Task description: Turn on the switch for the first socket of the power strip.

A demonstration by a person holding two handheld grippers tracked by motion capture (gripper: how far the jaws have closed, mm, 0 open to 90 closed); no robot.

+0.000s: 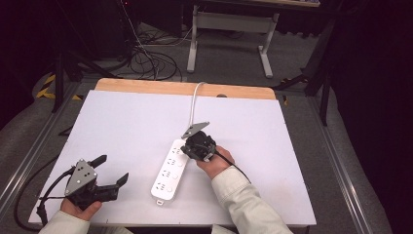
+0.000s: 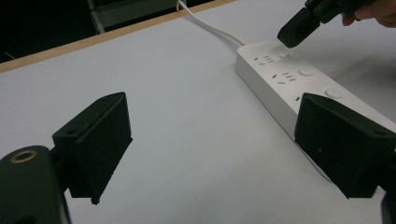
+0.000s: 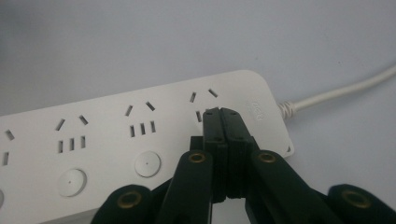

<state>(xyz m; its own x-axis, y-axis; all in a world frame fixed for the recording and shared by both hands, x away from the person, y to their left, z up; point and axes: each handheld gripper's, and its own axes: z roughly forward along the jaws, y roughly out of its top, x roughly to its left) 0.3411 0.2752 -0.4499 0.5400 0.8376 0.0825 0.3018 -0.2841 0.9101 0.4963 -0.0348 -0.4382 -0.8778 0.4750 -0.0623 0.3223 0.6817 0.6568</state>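
A white power strip [image 1: 168,173] with several sockets and round buttons lies on the white table [image 1: 122,117], and its cord [image 1: 194,100] runs to the far edge. My right gripper [image 1: 186,149] is shut with nothing between its jaws. Its tips [image 3: 220,112] sit over the socket at the cord end of the strip [image 3: 116,140]; I cannot tell whether they touch. The left gripper view shows that dark tip [image 2: 292,35] above the strip [image 2: 299,88]. My left gripper [image 1: 113,169] is open and empty near the front left, a short way from the strip.
A wooden edge [image 1: 185,87] borders the table's far side. Beyond it on the floor stand a desk frame [image 1: 229,39] and a tangle of cables [image 1: 146,58]. Bare table lies left of the strip and on the right half.
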